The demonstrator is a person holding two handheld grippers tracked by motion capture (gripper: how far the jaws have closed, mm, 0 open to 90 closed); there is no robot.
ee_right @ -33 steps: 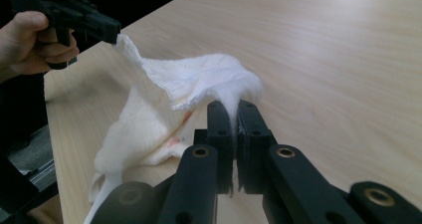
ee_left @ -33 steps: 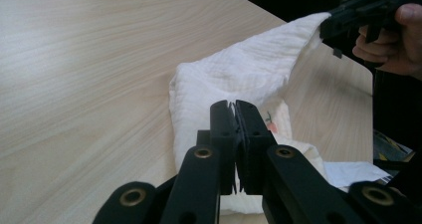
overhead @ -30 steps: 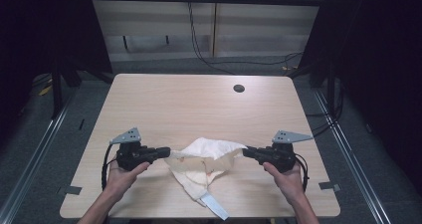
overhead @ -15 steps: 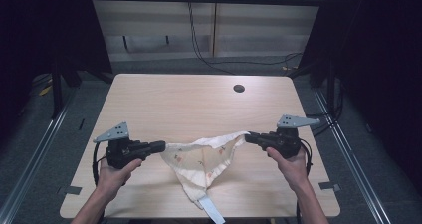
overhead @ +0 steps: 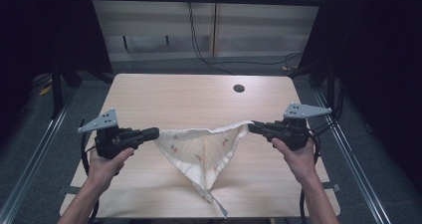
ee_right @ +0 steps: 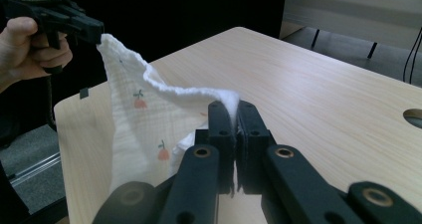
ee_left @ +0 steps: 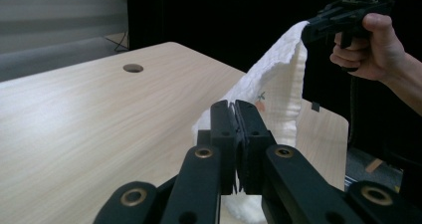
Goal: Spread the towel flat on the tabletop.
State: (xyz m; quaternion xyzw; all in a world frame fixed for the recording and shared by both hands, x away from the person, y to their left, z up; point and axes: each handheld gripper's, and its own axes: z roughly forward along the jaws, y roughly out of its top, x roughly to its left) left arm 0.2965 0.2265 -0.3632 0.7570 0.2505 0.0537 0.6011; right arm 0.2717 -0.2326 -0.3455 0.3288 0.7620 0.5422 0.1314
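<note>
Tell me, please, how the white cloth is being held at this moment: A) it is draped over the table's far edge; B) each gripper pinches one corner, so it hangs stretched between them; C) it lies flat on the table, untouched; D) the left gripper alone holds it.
B: the left gripper and the right gripper are each shut on a corner of the cloth, which hangs between them above the table.

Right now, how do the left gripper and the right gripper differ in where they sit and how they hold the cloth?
The left gripper sits a little lower in the high view, nearer the person; the right gripper sits slightly higher. The left gripper pinches the left top corner of the cloth, the right gripper the right top corner. Both are shut on the cloth, which hangs between them in a point down to the table.
</note>
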